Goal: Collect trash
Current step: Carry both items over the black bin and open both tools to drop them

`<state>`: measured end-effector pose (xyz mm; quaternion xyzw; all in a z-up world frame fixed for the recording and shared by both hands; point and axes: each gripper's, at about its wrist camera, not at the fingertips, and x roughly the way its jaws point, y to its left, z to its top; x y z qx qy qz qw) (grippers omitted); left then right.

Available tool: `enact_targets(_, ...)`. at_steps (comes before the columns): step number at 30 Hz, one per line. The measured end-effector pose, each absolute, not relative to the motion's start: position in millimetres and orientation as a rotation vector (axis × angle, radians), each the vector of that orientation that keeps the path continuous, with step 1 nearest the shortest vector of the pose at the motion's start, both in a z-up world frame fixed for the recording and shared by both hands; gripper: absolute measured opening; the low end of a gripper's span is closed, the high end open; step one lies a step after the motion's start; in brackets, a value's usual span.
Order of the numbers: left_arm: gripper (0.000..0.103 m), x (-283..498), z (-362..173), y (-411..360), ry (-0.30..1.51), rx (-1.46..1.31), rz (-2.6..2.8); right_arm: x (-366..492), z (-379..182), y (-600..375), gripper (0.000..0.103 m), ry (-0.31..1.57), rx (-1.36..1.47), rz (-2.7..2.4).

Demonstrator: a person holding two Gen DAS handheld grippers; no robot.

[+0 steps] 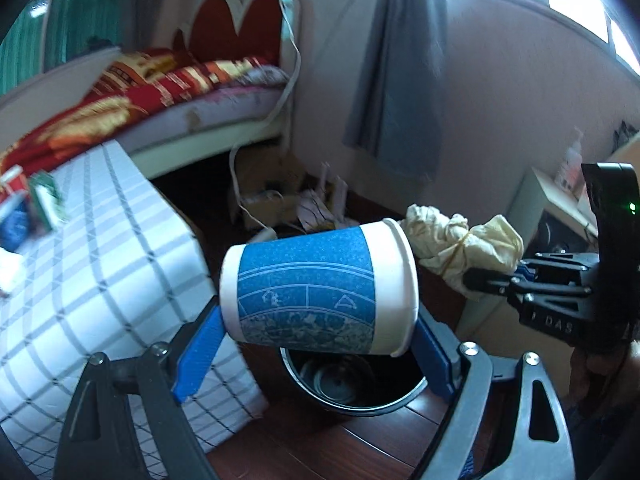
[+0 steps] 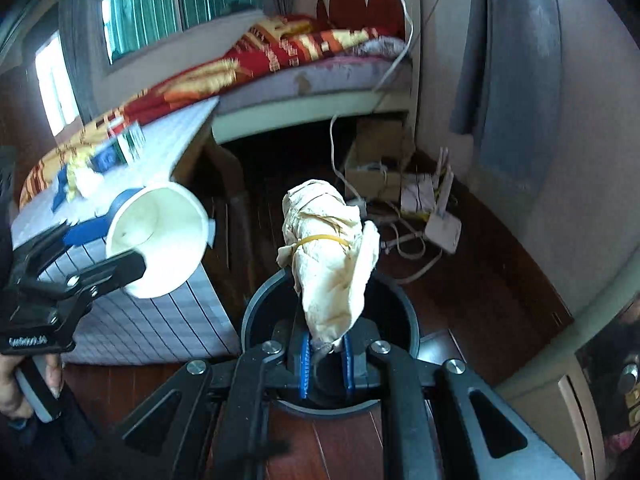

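Home bedroom: bed (image 2: 320,76) w/ red blanket (image 1: 160,80) sitting by curtained window (image 2: 152,8); router (image 2: 442,228) & cables lying on wood floor (image 2: 480,300).

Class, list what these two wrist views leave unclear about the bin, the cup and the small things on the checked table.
- Bin contents: left wrist view, the paper cup covers most of the opening; right wrist view, the right gripper and paper wad block it.
- Small items on the checked table: blurred in both views, unidentifiable.
- Cup's printed side: hidden in the right wrist view, which faces its open mouth.
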<state>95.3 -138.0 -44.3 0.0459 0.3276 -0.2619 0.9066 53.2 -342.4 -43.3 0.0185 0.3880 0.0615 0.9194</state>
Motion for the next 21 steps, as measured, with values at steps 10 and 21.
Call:
enact_targets(10, 0.089, 134, -102, -173, 0.888, 0.055, -0.649, 84, -123, -357, 0.023, 0.966, 0.038, 0.213)
enact_targets(21, 0.103, 133, -127, -154, 0.955, 0.056, -0.458, 100, -159, -389, 0.103, 1.028, 0.091, 0.032)
